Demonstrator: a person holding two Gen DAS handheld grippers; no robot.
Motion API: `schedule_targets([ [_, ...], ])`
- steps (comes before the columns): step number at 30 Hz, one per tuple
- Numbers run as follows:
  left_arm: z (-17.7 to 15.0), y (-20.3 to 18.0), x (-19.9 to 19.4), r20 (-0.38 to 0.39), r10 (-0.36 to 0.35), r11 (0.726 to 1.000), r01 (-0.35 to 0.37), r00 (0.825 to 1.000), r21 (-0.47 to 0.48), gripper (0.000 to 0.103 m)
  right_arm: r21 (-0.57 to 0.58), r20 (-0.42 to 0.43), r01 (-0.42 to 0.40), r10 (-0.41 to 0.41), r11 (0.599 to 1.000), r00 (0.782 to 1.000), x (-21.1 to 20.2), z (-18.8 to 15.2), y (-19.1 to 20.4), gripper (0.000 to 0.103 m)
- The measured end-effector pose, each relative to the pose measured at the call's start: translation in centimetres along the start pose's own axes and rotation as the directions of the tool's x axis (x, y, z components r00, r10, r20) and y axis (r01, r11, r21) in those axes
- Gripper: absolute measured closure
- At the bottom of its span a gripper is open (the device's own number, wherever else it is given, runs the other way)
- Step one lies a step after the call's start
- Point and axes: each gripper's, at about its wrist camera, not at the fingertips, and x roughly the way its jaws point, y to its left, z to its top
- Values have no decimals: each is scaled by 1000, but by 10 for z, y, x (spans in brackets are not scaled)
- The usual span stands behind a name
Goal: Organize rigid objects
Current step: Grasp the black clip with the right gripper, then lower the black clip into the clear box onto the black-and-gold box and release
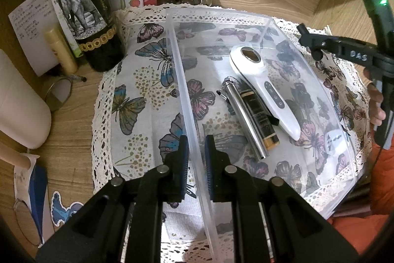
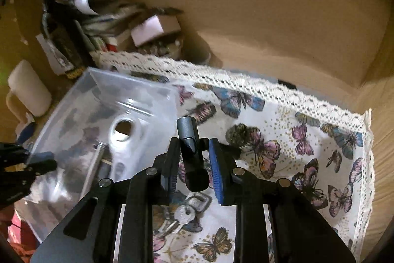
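In bin (image 2: pixel 61 105), blurred white device (image 2: pixel 124 137)

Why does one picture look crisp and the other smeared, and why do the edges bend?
Left wrist view: sharp, the white handheld device in the clear plastic bin crisp; fisheye bows the bin's walls. Right wrist view: motion-blurred, bin and wine bottle smeared, though the dark tool between the right gripper fingers stays sharper.

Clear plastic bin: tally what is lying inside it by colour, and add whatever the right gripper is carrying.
In the clear plastic bin:
White: 1, handheld device
Silver: 1, metal cylinder
Black and gold: 1, tube
In the right gripper:
Dark grey: 1, pen-shaped tool
Total: 4
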Motion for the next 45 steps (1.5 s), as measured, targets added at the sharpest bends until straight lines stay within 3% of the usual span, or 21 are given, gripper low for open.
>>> schedule_targets([
  [15,-4,-1,-10,20,5,1000,-5,1000,7,92,-118,86,-57,68,991,994,-30,9,50,81],
  [28,-5,-2,-11,20,6,1000,-6,1000,9,92,-192,-12,-115,115,975,993,1,0,87,81],
  [36,-5,-2,-11,21,6,1000,-6,1000,8,92,-181,-94,-154,139,971,986,20,-6,93,81],
  [40,-5,-3,-11,20,7,1000,-7,1000,10,92,-189,-87,-151,136,970,987,17,-7,95,80],
  [45,-4,-4,-11,19,9,1000,-9,1000,11,92,-194,-50,-134,127,972,991,6,-5,93,70],
])
